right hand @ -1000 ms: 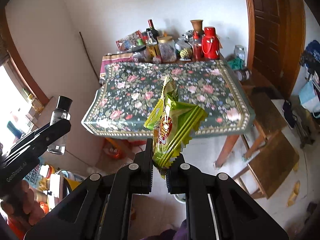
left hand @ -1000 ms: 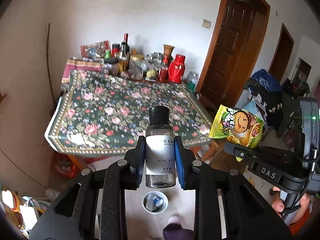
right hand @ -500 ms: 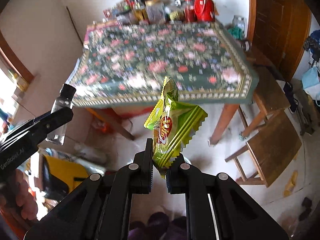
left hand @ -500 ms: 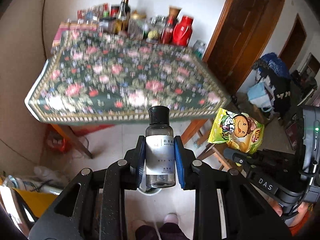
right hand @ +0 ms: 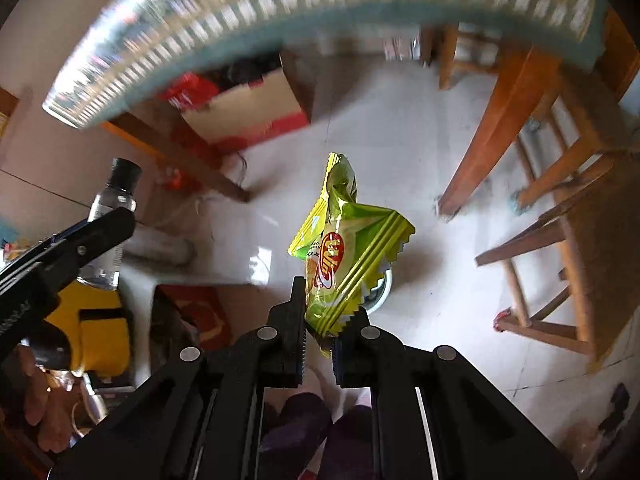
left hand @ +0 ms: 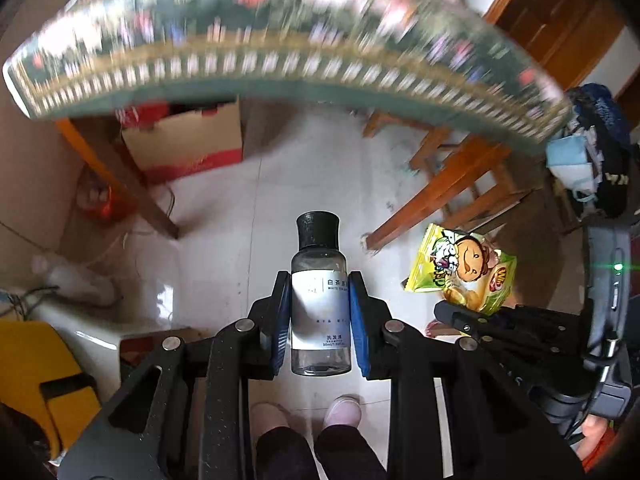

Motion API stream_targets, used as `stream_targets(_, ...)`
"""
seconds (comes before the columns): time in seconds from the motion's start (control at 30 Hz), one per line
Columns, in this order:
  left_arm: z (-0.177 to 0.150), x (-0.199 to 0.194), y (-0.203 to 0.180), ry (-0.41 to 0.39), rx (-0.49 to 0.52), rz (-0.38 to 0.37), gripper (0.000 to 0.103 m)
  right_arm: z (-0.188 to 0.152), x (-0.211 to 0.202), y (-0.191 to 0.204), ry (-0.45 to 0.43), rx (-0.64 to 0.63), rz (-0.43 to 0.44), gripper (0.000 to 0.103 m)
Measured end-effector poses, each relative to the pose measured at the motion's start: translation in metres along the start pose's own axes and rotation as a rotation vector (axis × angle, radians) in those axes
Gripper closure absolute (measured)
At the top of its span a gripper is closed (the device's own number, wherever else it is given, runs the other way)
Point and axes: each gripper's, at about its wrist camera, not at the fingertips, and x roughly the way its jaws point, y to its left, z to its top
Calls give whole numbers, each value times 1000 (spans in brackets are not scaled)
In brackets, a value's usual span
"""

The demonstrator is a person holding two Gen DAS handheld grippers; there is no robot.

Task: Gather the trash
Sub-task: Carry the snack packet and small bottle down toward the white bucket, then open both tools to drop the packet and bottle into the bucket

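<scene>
Descending from above the floral-clothed counter [left hand: 280, 60] toward the tiled floor [left hand: 224, 208], both handheld tools now look down past the counter's edge, which a second ago lay spread out below them. The left gripper [left hand: 320, 320] stays clamped on a clear bottle [left hand: 320, 312] with a black cap; the right gripper [right hand: 320, 340] stays pinched on a green snack wrapper [right hand: 344, 256]. A white bin [right hand: 382, 290] peeks from behind the wrapper, suggesting the drop is near.
</scene>
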Motion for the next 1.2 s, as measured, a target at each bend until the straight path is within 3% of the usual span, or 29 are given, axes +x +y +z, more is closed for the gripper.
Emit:
stream_targets(0.33, -51, 133, 47, 107, -88, 38, 76, -20, 158, -25, 170, -35, 19, 93)
stream_targets(0.53, -70, 179, 63, 138, -112, 53, 76, -26, 210, -33, 208, -58, 92, 92)
stream_targets(0.63, -78, 193, 65, 152, -121, 51, 76, -30, 227, -40, 250, -30, 116, 71)
stream_targets(0.7, -82, 202, 67, 167, -131, 40, 76, -31, 231, -42, 253, 1, 123, 57)
stream_targets(0.8, -85, 211, 64, 188, -134, 25, 76, -36, 227, -49, 248, 27, 150, 57)
stream_targets(0.9, -84, 217, 54, 215, -119, 2, 76, -39, 213, -57, 240, 34, 83, 57)
stream_targets(1.07, -76, 216, 33, 248, -106, -54, 76, -36, 184, -67, 213, 56, 55, 57)
stream_targets(1.2, -70, 215, 23, 323, -100, -34, 72, -32, 147, -73, 185, 70, 44, 57)
